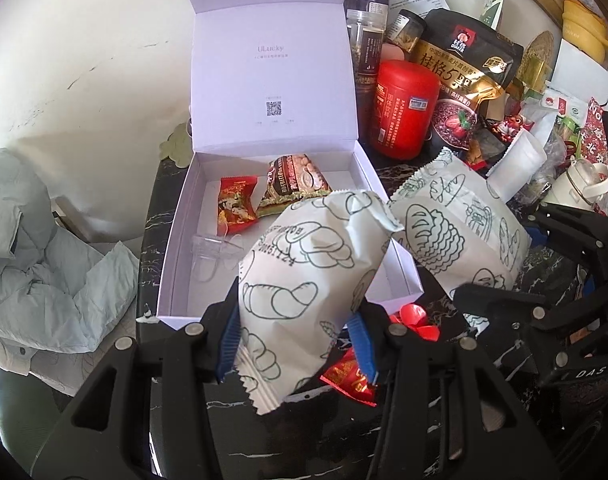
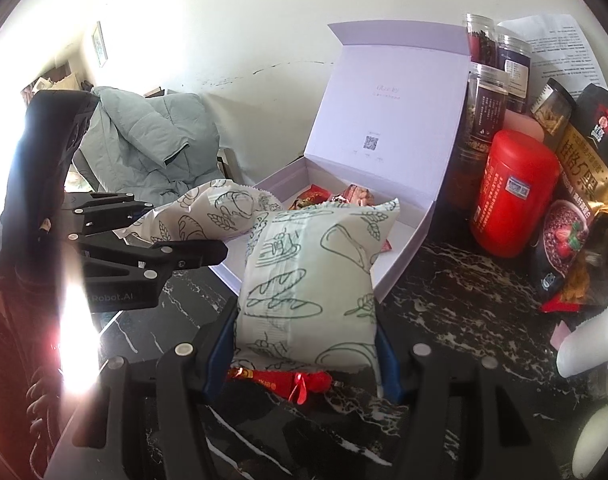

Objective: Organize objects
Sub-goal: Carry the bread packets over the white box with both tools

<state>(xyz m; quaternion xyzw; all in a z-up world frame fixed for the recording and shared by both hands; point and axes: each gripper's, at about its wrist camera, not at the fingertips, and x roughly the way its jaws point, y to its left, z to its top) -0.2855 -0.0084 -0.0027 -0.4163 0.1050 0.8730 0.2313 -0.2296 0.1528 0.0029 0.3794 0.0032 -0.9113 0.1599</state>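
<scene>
Gripping one bread pack [image 1: 300, 280] is the left gripper [image 1: 296, 340]; the right gripper [image 2: 306, 352] is clamping another pack [image 2: 312, 276], both near the open box [image 1: 176, 236].

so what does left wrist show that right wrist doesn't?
Left wrist only: clear plastic piece on the white box's floor, yellow container far right. Right wrist only: framed picture on the wall, bright glare at left. Both: open white box holding red candy and a nut packet, red canister, Quaker pouch, and a bread-print packet clamped in each gripper: left, right.
</scene>
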